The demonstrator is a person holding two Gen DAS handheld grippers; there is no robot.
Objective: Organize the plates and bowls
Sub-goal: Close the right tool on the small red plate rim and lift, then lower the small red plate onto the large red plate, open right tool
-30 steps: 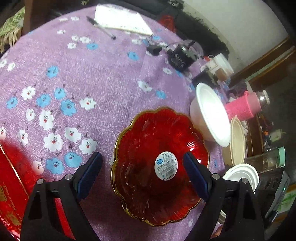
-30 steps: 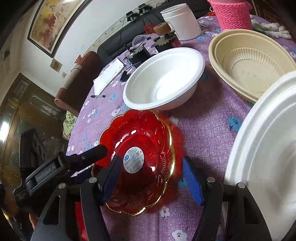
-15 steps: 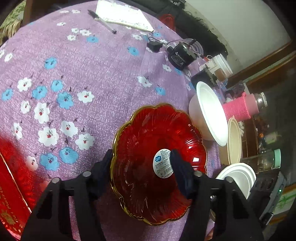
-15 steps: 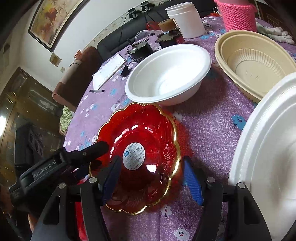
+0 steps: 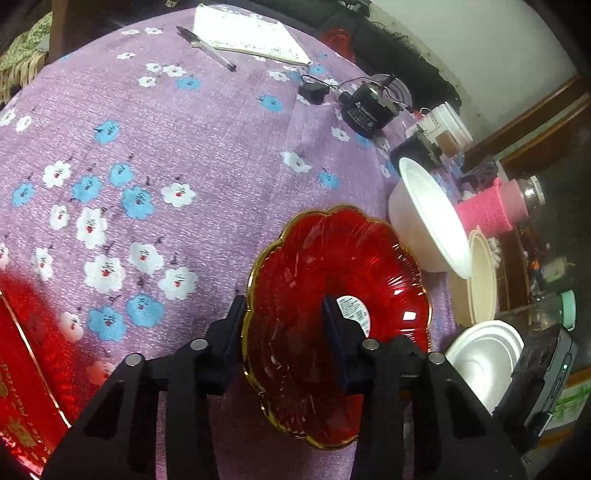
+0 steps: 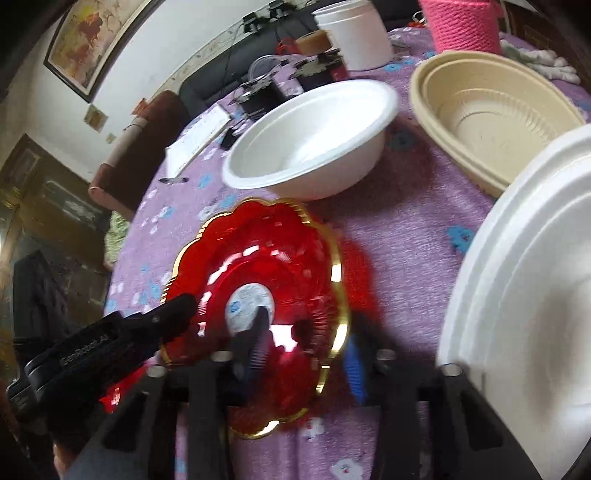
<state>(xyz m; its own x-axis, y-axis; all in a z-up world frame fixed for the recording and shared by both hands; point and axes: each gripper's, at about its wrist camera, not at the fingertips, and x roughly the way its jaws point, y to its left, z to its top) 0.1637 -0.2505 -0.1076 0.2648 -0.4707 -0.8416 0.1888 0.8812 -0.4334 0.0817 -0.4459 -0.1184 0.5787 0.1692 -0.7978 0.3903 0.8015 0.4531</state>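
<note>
A red glass plate (image 5: 332,273) with a gold scalloped rim and a round sticker lies on the purple flowered tablecloth. My left gripper (image 5: 284,317) is shut on the plate's near-left rim. In the right wrist view the plate (image 6: 273,258) looks tilted, and my right gripper (image 6: 306,343) straddles its near-right rim, jaws partly closed; the view is blurred. A white bowl (image 6: 314,136), a beige bowl (image 6: 491,118) and a white plate (image 6: 528,280) stand to the right.
A red box (image 5: 22,376) lies at the near left. A notebook (image 5: 251,33), pen (image 5: 207,48), black adapter (image 5: 365,107), white tub (image 6: 358,33) and pink knitted bottle (image 6: 465,26) stand at the table's far side.
My left gripper closed from wide open onto the red plate's left rim. My right gripper moved in and narrowed around the right rim. The plate has tilted up.
</note>
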